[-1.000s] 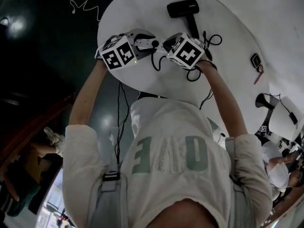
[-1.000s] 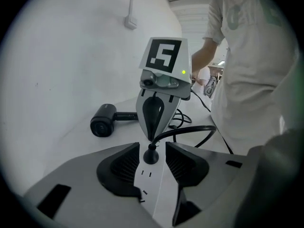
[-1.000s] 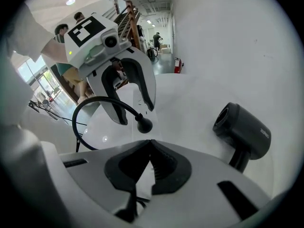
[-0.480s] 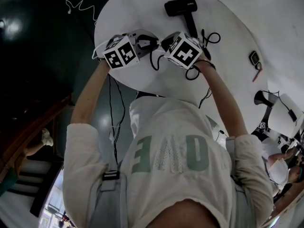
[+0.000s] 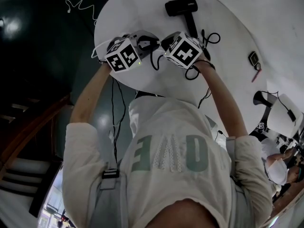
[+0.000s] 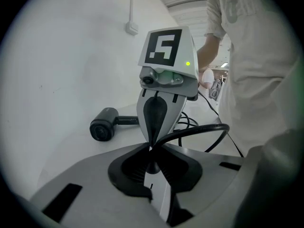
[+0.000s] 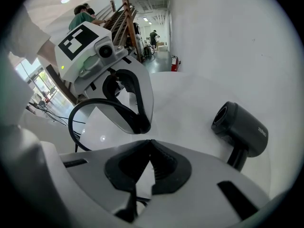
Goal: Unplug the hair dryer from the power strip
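Note:
A black hair dryer (image 5: 182,7) (image 6: 104,125) (image 7: 241,128) lies on the round white table (image 5: 228,37), beyond both grippers. Its black cord (image 5: 205,38) (image 6: 199,132) loops across the table. My left gripper (image 5: 145,43) (image 6: 151,150) is closing, and the cord comes out from between its tips. My right gripper (image 5: 165,42) (image 7: 151,141) faces it a short way off, tips together and pointing steeply down. Only white surface shows behind its pads. The grippers hide the power strip; a white edge (image 6: 159,194) shows low between the left pads.
A small black device (image 5: 255,60) and a red pen (image 5: 257,76) lie at the table's right edge. Thin cables (image 5: 114,122) hang off the near edge by the person's body. A white cable (image 5: 80,6) lies on the dark floor to the left. People stand in the far corridor (image 7: 154,37).
The left gripper's marker cube has tipped a little, down and to the left. The right gripper and the hair dryer keep their places.

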### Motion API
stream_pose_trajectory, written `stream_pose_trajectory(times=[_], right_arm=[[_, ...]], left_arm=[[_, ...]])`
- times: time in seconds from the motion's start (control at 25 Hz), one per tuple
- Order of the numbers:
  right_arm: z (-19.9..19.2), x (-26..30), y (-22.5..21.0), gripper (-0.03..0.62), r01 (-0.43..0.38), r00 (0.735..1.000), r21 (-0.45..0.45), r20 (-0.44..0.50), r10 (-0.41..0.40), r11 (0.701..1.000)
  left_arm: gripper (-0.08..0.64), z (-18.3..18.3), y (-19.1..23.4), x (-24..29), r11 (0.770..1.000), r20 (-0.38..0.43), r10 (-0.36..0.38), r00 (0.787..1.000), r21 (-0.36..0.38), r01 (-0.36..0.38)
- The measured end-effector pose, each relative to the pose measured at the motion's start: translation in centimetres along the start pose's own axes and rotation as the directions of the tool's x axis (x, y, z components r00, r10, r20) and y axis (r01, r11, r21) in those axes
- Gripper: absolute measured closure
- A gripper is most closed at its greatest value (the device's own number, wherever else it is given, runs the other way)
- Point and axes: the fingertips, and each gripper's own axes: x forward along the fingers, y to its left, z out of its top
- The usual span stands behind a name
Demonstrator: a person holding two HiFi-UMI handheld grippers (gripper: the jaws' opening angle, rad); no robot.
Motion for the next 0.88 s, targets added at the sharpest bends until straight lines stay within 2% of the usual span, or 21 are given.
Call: stream_pose_trajectory(times=[0.16, 0.36, 0.44, 0.6, 0.64, 0.8, 0.88], right_arm=[[0.1, 0.0, 0.2, 0.573, 0.020, 1.000, 0.007, -0.006, -0.020, 1.000], [0.3, 0.1, -0.1, 0.572, 0.013, 1.000, 0.048, -0.027, -0.011, 0.999], [0.4, 0.1, 0.3, 0.572, 0.005, 0.999, 0.028, -0.044, -0.003, 1.000], [0.3, 0.1, 0.6, 0.572, -0.003, 0.999, 0.048, -0.038, 0.005, 0.999], [0.4, 0.2, 0.4, 0.572, 0.004, 0.999, 0.049, -0.036, -0.002, 0.999], [0.5, 0.2, -0.6, 0.572, 0.014, 1.000, 0.057, -0.028, -0.013, 0.998], [0.3, 0.2, -0.7, 0.573, -0.005, 1.000, 0.076, -0.024, 0.006, 0.997]], left_arm=[[0.502, 0.0, 0.1, -0.1, 0.998, 0.011, 0.046, 0.999, -0.048, -0.046], [0.503, 0.4, -0.5, -0.2, 0.997, -0.015, 0.078, 0.997, 0.011, -0.078], [0.503, 0.5, -0.5, -0.4, 0.996, 0.003, 0.084, 0.996, -0.022, -0.084], [0.503, 0.1, 0.1, -0.8, 0.984, 0.033, 0.113, 0.993, -0.146, -0.107], [0.503, 0.1, 0.1, -0.9, 0.982, 0.031, 0.119, 0.992, -0.149, -0.113], [0.505, 0.6, -0.7, -0.8, 0.991, 0.013, 0.131, 0.991, 0.005, -0.131], [0.505, 0.7, -0.9, -0.8, 0.992, 0.022, 0.123, 0.992, -0.006, -0.123]])
